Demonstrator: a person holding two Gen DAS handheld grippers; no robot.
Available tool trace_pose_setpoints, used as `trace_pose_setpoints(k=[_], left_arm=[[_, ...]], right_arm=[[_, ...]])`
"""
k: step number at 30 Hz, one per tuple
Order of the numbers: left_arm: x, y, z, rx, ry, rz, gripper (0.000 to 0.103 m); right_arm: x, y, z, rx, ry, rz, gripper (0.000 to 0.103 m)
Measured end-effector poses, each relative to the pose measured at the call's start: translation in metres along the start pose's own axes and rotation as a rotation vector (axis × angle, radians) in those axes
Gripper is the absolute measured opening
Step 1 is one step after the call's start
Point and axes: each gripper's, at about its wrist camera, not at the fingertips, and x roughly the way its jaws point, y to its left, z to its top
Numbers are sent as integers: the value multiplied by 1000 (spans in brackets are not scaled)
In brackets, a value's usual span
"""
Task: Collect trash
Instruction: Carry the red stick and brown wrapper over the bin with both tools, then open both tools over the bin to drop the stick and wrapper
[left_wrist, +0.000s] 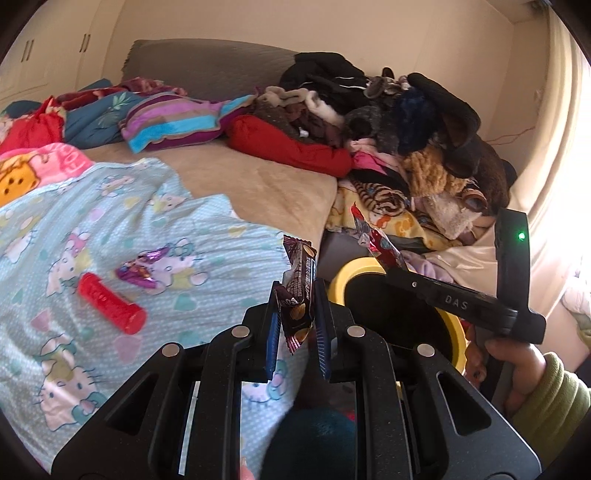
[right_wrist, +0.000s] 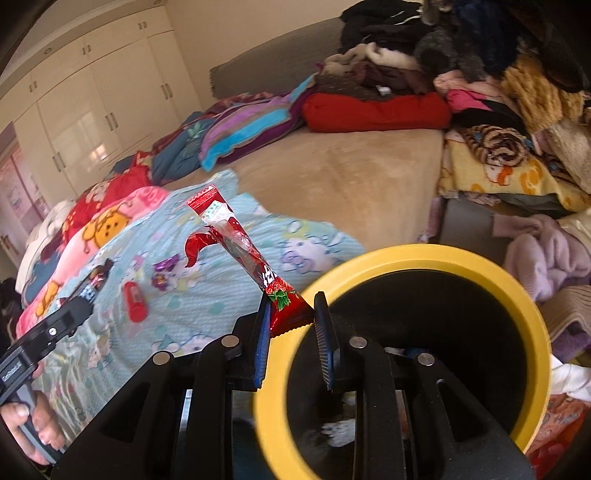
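Both grippers are loaded: our left gripper pinches a brown biscuit wrapper, our right gripper clamps a torn red snack wrapper at its lower end. We're at the drop-off step, the yellow-rimmed bin sitting off the bed's near edge. Next we want each wrapper over its mouth, then jaws apart. A red tube and purple candy wrapper wait on the cartoon-cat blanket.
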Motion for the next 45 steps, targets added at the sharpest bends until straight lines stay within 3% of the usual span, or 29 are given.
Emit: trace_pose_setpoints(k=[17,37,45], left_arm=[[25,-53,-4,106,47,-67,11],[59,-108,-22,210,122,-152,12],[85,-122,-31,221,181,-178,12]], right_arm=[[-17,-78,-6,162,-15,-99,22],[-16,-124,-21,233,48,-188,22],[-18,-141,-27,290,62,-181,24]])
